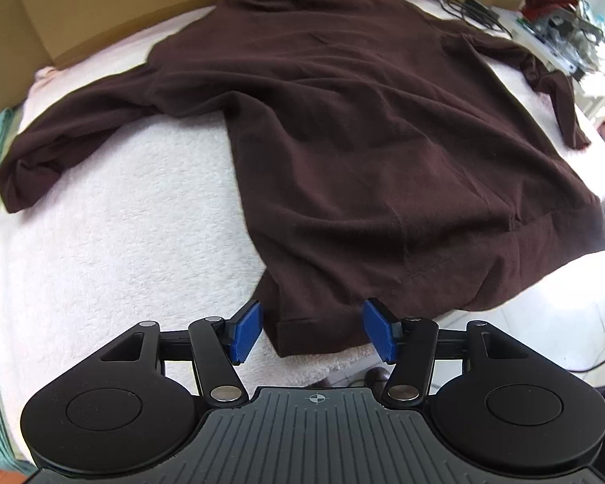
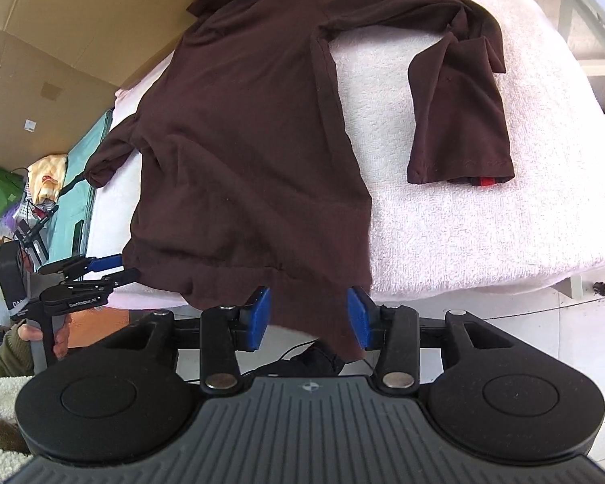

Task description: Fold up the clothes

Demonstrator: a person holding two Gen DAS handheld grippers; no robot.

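Cardboard panels wall off the far edge of the table, and a fluffy white towel covers the whole top, with cables and clutter off past the far right corner. Spread on that towel is the dark brown long-sleeve top, collar toward the far edge and hem toward the near edge, so its long axis runs straight away from both grippers. The left gripper sits at the near edge with its blue pads spread apart and the hem's left corner lying between them, not pinched. The right gripper is also spread, with the hem's right corner drooping over the near edge between its pads; nothing looks clamped there either. So each hand is already nearest its own corner, and the garment lies dead ahead of both. One sleeve flops out toward the left edge and is bunched at the cuff, while the other sleeve is doubled back on itself near the right edge, showing a bit of red tag. The fabric looks like soft, thin, matte knit with a ribbed hem band, so it'll probably drape and wrinkle easily. The sleeves probably want tucking in next, the left one being the messier reach.
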